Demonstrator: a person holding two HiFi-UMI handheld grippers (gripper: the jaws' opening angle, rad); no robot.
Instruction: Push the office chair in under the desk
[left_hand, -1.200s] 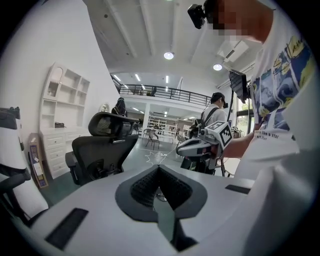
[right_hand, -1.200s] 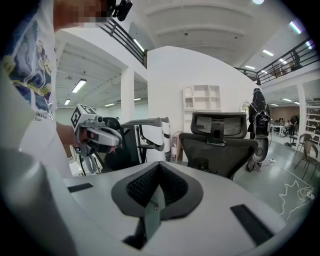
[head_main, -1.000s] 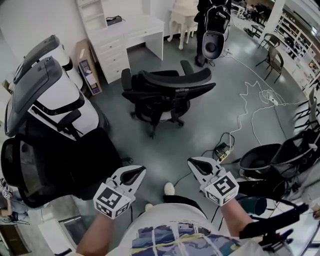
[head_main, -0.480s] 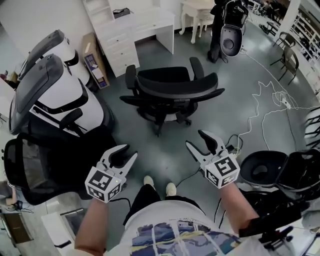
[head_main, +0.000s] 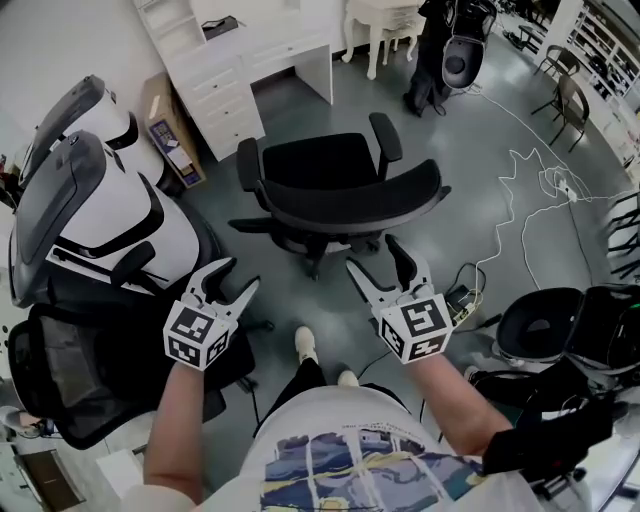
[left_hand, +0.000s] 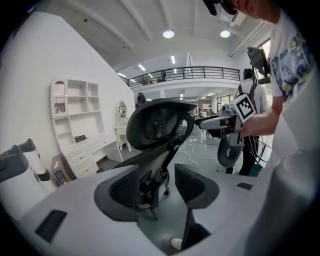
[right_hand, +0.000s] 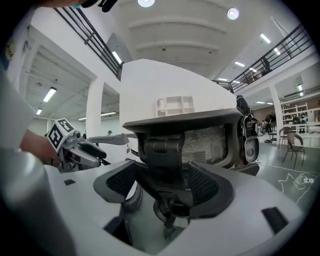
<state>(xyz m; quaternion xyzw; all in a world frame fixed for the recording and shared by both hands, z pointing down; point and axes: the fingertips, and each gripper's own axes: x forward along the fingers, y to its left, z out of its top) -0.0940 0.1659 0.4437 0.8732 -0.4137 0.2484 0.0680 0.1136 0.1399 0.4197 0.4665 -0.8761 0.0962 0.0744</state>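
Jaws just opening, empty, on left gripper (head_main: 232, 280) and right gripper (head_main: 373, 258); black mesh office chair (head_main: 325, 160) should roll easily, so push its stiff backrest (head_main: 350, 205).

Desk (head_main: 288, 52) partly beyond top edge

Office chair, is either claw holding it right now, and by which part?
Nothing is held. The left claw and right claw have just been opening; both are empty and short of the office chair.
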